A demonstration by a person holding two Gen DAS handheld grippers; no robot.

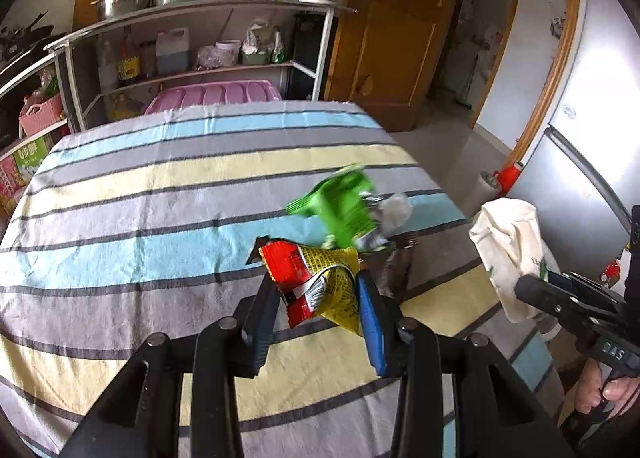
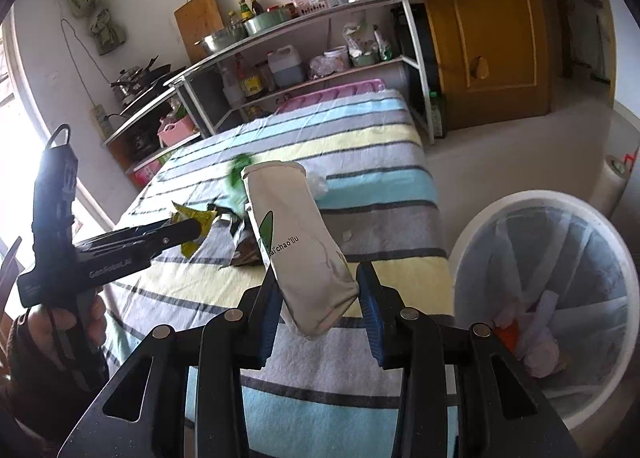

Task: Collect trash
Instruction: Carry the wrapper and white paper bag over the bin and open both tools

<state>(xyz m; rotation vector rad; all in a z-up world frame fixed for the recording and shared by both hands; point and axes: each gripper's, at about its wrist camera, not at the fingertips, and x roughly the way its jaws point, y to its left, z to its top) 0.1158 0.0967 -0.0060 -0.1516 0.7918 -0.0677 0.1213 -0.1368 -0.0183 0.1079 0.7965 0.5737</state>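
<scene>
- Left hand-held gripper (image 1: 316,294): the blue-padded jaws are closed partway on a crumpled red-and-yellow foil snack wrapper (image 1: 320,286), held clear above the striped cloth-covered counter (image 1: 160,217).
- Right hand-held gripper (image 2: 318,300): the jaws pinch the lower end of a flattened off-white paper cup with a green leaf mark (image 2: 298,246), carried above the counter's near edge.
- Just beyond the left gripper, a bright green plastic wrapper (image 1: 340,201) appears blurred above the cloth. Whether it rests on the counter cannot be told.
- Beside the green wrapper lie a clear crumpled plastic scrap (image 1: 394,209) and a dark brown foil packet (image 1: 394,270). Both are not yet collected.
- A white round waste bin with a translucent liner (image 2: 500,217) stands on the floor beside the counter, to the right of the right gripper. It already holds pinkish and orange scraps (image 2: 536,342).
- Progress, as a judgement: the task is midway. Some trash is binned, two pieces are in the grippers but not dropped, and at least three pieces remain.
- Legible writing: the cup reads "chao liu", with the preceding letters partly hidden. The left gripper body, seen from the right wrist, carries pale lettering that is not reliably legible. The wrapper's fine print is unreadable.
</scene>
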